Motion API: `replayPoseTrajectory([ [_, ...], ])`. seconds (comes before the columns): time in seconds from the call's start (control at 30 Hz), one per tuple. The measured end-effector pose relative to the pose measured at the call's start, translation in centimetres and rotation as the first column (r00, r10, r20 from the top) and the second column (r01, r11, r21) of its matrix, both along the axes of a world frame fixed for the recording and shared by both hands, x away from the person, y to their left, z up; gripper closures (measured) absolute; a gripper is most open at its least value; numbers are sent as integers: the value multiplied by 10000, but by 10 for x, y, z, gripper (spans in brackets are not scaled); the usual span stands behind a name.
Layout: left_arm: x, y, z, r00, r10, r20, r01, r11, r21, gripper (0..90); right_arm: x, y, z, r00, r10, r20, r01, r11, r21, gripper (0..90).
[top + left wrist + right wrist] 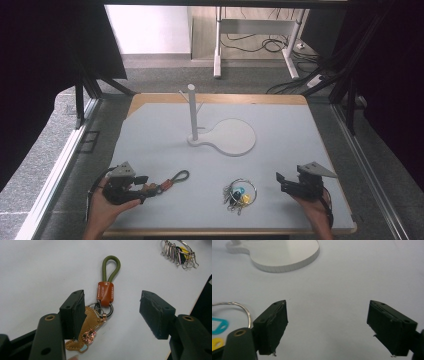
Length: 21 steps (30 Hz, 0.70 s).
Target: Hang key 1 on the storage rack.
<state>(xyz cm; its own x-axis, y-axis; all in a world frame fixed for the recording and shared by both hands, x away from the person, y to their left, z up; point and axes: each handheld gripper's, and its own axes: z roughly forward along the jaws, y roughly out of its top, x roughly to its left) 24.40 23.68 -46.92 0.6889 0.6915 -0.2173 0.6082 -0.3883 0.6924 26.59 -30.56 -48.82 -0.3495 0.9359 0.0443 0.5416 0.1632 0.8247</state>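
A keychain [105, 291] with a green cord loop, an orange leather sleeve, metal rings and a tan leather charm lies on the table [280, 150]. My left gripper [112, 312] is open around its ring end. The charm sits against the left jaw and is partly hidden by it; the right jaw stands well clear. In the high view the keychain [172, 181] stretches right from the left gripper [144, 189]. A wire key ring [240, 192] with teal and yellow tags lies front centre. My right gripper [282, 182] is open to its right, with bare table between its fingers [272, 327].
A white stand with an upright post [191, 112] and a round base [232, 137] sits mid-table, its base [287, 255] ahead of the right gripper. The wire ring [239, 306] lies beside the right gripper's left jaw. The table's wooden front edge [225, 232] is near both hands.
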Motion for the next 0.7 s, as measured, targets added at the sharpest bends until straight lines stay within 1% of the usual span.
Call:
replayPoseTrajectory([
  [0.13, 0, -2, -1, 10000, 33, 75, -33, 10000, 18, 372, -9, -14, 4, 9996, 7, 276, -15, 9996, 287, 225],
  [0.23, 1, -3, -2, 10000, 66, 69, -66, 10000, 37, 370, -10, -17, 4, 9996, 94, 259, -103, 9993, 352, 250],
  [0.27, 2, -4, -3, 9999, 67, 111, -67, 10000, 47, 370, -10, -19, 3, 9997, 182, 181, -189, 9992, 361, 273],
  [0.4, 2, -4, -5, 9999, 76, 90, -77, 9999, 76, 367, -10, -20, 2, 9995, 310, 38, -311, 9991, 293, 292],
  [0.43, 3, -4, -5, 10000, 53, 78, -54, 9999, 142, 365, -10, -20, 2, 9994, 334, 20, -334, 9991, 250, 294],
  [0.53, 2, -2, -6, 9999, 79, 96, -79, 9999, 85, 364, -9, -20, -1, 9993, 371, -81, -370, 9992, 119, 298],
  [0.6, 2, -1, -5, 9998, 91, 177, -91, 10000, 7, 364, -8, -20, -2, 9992, 331, -219, -331, 9994, -17, 297],
  [0.7, 1, 0, -3, 9996, 89, 254, -85, 9999, -134, 362, -8, -20, -4, 9991, 331, -253, -331, 9995, 3, 298],
])
